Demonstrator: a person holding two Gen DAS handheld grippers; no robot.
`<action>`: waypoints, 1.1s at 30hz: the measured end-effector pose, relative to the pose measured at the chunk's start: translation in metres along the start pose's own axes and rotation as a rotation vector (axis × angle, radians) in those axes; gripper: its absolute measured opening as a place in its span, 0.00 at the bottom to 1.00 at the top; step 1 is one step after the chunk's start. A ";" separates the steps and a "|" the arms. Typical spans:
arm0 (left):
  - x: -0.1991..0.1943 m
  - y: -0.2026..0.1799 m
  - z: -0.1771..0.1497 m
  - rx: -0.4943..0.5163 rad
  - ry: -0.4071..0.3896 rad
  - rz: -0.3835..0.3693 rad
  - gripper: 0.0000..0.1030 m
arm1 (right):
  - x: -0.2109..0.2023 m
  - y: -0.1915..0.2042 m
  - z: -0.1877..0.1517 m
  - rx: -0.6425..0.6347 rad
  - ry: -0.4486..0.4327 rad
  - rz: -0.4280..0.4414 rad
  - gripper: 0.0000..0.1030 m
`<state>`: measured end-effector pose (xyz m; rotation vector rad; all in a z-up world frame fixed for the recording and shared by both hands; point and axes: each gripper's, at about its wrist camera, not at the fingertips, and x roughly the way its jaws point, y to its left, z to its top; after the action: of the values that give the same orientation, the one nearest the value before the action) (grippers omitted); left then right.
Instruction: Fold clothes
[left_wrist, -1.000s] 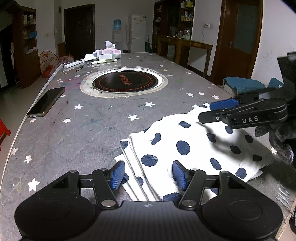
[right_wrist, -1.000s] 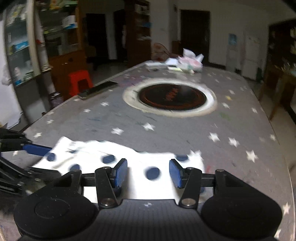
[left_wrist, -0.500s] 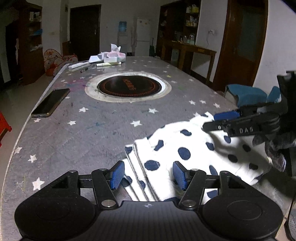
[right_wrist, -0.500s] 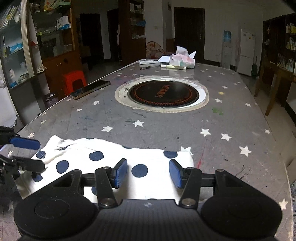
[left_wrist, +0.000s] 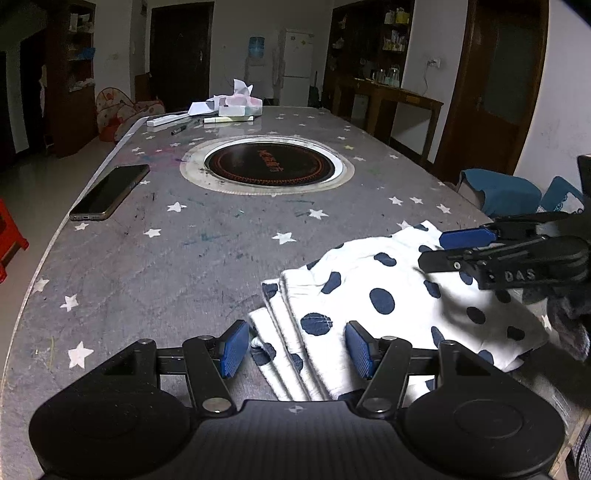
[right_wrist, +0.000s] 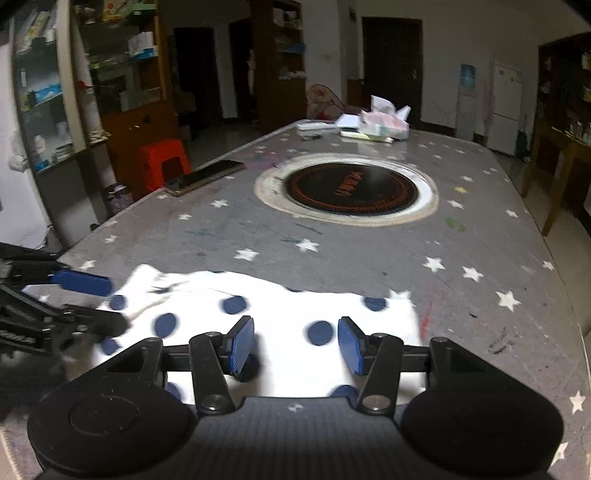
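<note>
A folded white cloth with navy dots (left_wrist: 369, 288) lies on the grey star-patterned table (left_wrist: 147, 277) near its front edge. My left gripper (left_wrist: 297, 349) hovers open over the cloth's layered left edge, and its pads (left_wrist: 234, 349) do not press on the fabric. In the right wrist view the cloth (right_wrist: 295, 306) spreads under my right gripper (right_wrist: 295, 349), which is open with nothing pinched. Each gripper shows in the other's view: the right gripper (left_wrist: 443, 249) over the cloth's far right side, the left gripper (right_wrist: 99, 301) at its left end.
A round black cooktop (left_wrist: 267, 168) is set into the table's middle. A phone (left_wrist: 110, 192) lies near the left edge, with a tissue box and papers (left_wrist: 236, 105) at the far end. A red stool (right_wrist: 164, 162) and a blue-cushioned chair (left_wrist: 498, 188) stand beside the table.
Both views have shifted only slightly. The cloth lies as before, and both grippers stay open above it.
</note>
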<state>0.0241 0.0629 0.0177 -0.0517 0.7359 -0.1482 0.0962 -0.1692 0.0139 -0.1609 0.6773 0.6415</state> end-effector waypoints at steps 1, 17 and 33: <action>-0.001 0.000 0.000 -0.004 -0.001 -0.001 0.60 | -0.002 0.005 0.000 -0.006 -0.002 0.015 0.50; 0.001 0.005 -0.005 -0.046 0.024 -0.001 0.64 | -0.001 0.043 -0.012 -0.083 0.021 0.076 0.50; -0.004 0.003 -0.006 -0.068 0.030 0.030 0.84 | -0.020 0.071 -0.025 -0.182 0.014 0.110 0.51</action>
<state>0.0169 0.0663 0.0155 -0.1032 0.7707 -0.0958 0.0282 -0.1310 0.0116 -0.2980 0.6445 0.8088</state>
